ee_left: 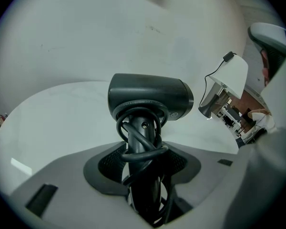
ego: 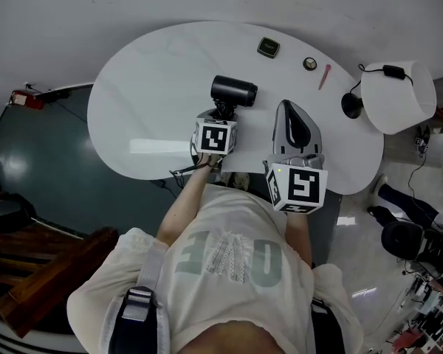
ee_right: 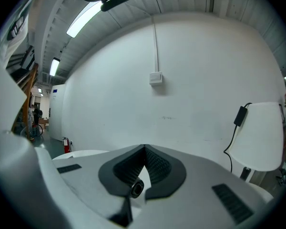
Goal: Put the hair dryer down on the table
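A black hair dryer (ego: 233,91) hangs over the middle of the white oval table (ego: 155,87), barrel lying sideways. My left gripper (ego: 223,111) is shut on its handle, just below the barrel. In the left gripper view the dryer (ee_left: 150,97) fills the centre, its black cord looped round the handle between the jaws of the left gripper (ee_left: 143,151). Whether the dryer touches the table (ee_left: 52,123) I cannot tell. My right gripper (ego: 289,108) hovers to the right of the dryer, jaws together and holding nothing. In its own view the right gripper (ee_right: 144,149) points at the white wall.
A lamp with a white shade (ego: 397,96) and a black base (ego: 352,105) stands at the table's right end. A small dark square object (ego: 268,47), a small round object (ego: 310,63) and a pink pen (ego: 324,77) lie along the far edge.
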Demonstrator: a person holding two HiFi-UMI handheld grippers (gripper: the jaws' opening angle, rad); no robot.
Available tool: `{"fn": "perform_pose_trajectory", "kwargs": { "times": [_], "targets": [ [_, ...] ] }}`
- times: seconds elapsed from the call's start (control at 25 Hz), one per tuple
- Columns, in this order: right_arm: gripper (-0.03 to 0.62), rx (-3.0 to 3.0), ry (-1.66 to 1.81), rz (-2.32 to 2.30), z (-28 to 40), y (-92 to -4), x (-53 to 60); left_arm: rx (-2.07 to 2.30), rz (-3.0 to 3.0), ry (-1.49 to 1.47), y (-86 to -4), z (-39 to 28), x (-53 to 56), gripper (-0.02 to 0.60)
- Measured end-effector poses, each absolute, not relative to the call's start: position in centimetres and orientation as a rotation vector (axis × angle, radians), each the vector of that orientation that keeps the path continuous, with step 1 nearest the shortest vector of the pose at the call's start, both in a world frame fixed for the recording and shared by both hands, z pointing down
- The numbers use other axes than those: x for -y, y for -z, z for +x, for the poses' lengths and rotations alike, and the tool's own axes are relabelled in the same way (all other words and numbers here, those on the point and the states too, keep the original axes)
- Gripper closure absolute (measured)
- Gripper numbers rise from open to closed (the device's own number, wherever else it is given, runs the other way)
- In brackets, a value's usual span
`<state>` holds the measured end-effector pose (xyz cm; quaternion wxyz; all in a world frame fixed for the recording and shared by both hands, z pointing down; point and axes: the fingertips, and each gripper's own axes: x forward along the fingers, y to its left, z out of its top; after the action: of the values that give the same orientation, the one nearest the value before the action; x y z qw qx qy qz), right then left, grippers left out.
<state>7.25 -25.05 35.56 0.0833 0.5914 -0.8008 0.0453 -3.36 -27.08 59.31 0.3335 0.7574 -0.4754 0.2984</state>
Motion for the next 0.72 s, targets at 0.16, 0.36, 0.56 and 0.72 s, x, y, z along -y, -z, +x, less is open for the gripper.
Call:
{"fn": "perform_pose_trajectory", "kwargs": {
  "times": [0.16, 0.36, 0.56, 0.72],
  "targets": [
    [0.591, 2.363, -0.122, 1.765, 7.5, -35.7, 24.7, 1.231, 1.895, -0.814, -61.0, -4.0, 26.8, 0.362],
    [0.591, 2.331, -0.093, 1.765, 8.0, -36.0, 24.2, 1.231, 1.835, -0.869, -62.8, -4.7, 27.1, 0.362],
    [0.591, 2.330, -0.088, 1.767, 8.1, -35.9, 23.9, 1.234, 1.832, -0.925, -63.2, -4.6, 27.3, 0.362],
    [0.591, 2.319, -0.054, 1.758, 8.1, -35.9, 23.7, 1.239, 1.851, -0.985, -63.3, -4.4, 27.2, 0.362]
  ]
}}
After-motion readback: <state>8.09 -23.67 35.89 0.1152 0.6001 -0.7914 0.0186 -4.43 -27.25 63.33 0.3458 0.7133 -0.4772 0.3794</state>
